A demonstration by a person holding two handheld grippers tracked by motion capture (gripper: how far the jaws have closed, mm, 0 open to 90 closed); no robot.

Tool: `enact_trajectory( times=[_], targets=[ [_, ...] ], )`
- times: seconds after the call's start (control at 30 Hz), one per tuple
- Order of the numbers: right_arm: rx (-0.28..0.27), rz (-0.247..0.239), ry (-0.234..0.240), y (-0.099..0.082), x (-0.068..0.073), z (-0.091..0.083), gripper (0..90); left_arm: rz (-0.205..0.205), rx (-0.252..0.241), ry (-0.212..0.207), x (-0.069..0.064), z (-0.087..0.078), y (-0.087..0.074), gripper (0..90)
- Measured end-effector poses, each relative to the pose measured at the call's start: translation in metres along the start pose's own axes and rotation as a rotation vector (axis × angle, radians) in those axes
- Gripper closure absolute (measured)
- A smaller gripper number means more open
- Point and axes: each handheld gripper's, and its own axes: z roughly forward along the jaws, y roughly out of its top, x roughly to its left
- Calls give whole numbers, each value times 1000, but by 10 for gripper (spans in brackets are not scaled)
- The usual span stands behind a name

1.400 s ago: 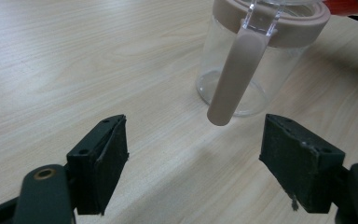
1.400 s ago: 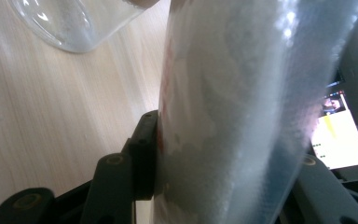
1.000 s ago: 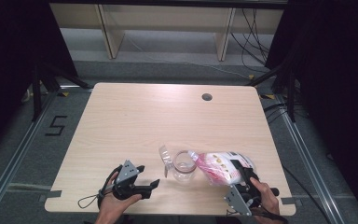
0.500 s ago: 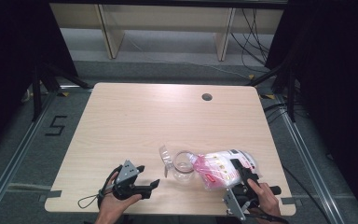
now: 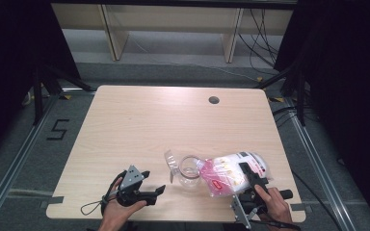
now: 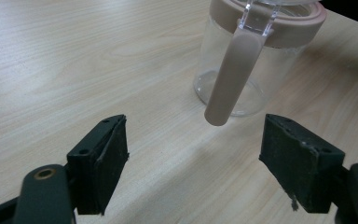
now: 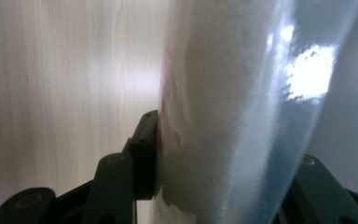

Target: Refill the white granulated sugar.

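Bag of white granules, a clear plastic pouch with pink and red print (image 5: 229, 174), is the thing in hand: it lies tipped over toward the clear glass jar with a dusty-pink rim and handle (image 5: 189, 172), its open end just at the jar's mouth. Nearest the person, the right gripper (image 5: 252, 176) has its jaws clamped about halfway in on the bag's far end; in the right gripper view the left pad (image 7: 148, 154) presses flat against the plastic. The left gripper (image 5: 147, 191) rests on the pale wooden table (image 5: 139, 125) with its jaws spread wide and nothing between them, the jar's handle (image 6: 233, 74) hanging just beyond its pads. Compared with a second ago almost nothing has shifted: both hands sit where they were and the grip has not changed, though the bag's printed end looks nudged slightly closer to the jar. That stillness suggests a pour under way or being lined up, with the jar left unsteadied. Farther off, a round cable hole (image 5: 214, 100) marks the table's back edge
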Motion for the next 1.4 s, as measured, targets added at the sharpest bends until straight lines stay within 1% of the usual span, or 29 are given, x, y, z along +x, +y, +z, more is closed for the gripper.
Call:
enact_trajectory(
  times=[0.03,0.13,0.17,0.2,0.23,0.27,0.3,0.33,0.5,0.53,0.57,0.6,0.63,0.67,0.7,0.73,0.83,0.87,0.9,0.93,1.03,1.07,1.13,1.17,1.2,1.23,1.27,1.37,1.4],
  targets=[
    [-9,-47,-1,1,-3,1,549,0,1,1,0,0,0,226],
    [-6,-33,10,1,-1,1,550,0,0,1,0,0,0,226],
    [14,19,20,0,3,0,550,0,1,1,0,0,0,226],
    [12,18,17,0,3,0,550,0,1,1,0,0,0,226],
    [-1,-14,3,1,1,0,550,-5,-4,-1,0,0,0,226],
    [-8,-14,1,0,1,1,550,-4,-3,-1,0,0,0,226],
    [-24,-79,-4,2,-4,1,551,3,2,1,0,0,0,226],
    [-9,-25,-5,2,0,1,551,2,1,1,0,0,0,226],
    [-7,-22,7,2,0,1,552,2,1,2,0,0,0,226],
    [-12,-65,-6,2,-2,1,552,2,1,1,0,0,0,225],
    [-12,-65,-6,2,-2,1,552,-5,-5,0,0,0,0,225],
    [-24,-131,-9,4,-6,3,552,-6,-5,1,0,0,0,226],
    [-24,-131,-9,4,-6,3,552,-1,-1,2,0,0,0,226],
    [-13,-97,-6,4,-4,2,552,-2,-1,2,0,0,0,226],
    [-2,-10,5,2,2,2,552,-2,-1,3,0,0,0,226],
    [-19,-93,4,4,-2,4,553,4,0,5,1,0,0,226],
    [-6,-70,-10,5,-2,3,553,4,1,5,1,0,0,226],
    [3,-57,0,5,-2,3,553,4,0,2,1,0,0,226],
    [-8,-80,5,5,-4,4,554,-2,-1,3,0,0,0,226],
    [0,-124,-9,6,-6,4,554,6,-1,4,1,0,0,226],
    [-13,-139,-24,7,-8,4,554,7,-1,4,1,0,0,226],
    [-8,-127,-16,7,-6,4,554,8,-1,4,1,0,0,226],
    [-11,-136,-19,7,-5,5,554,8,-1,4,1,0,0,226],
    [2,-116,-17,7,-3,4,555,7,-2,4,1,0,0,226],
    [-8,-146,-19,7,-3,5,555,9,0,4,1,0,0,226],
    [-8,-146,-19,7,-3,5,555,9,0,4,1,0,0,226],
    [-16,-209,-24,9,-7,5,555,8,-1,4,1,0,0,226],
    [-11,-195,-24,8,-7,4,556,-1,0,4,1,0,0,226],
    [-22,-185,-40,7,-7,5,556,8,0,4,1,0,0,226]
  ],
)
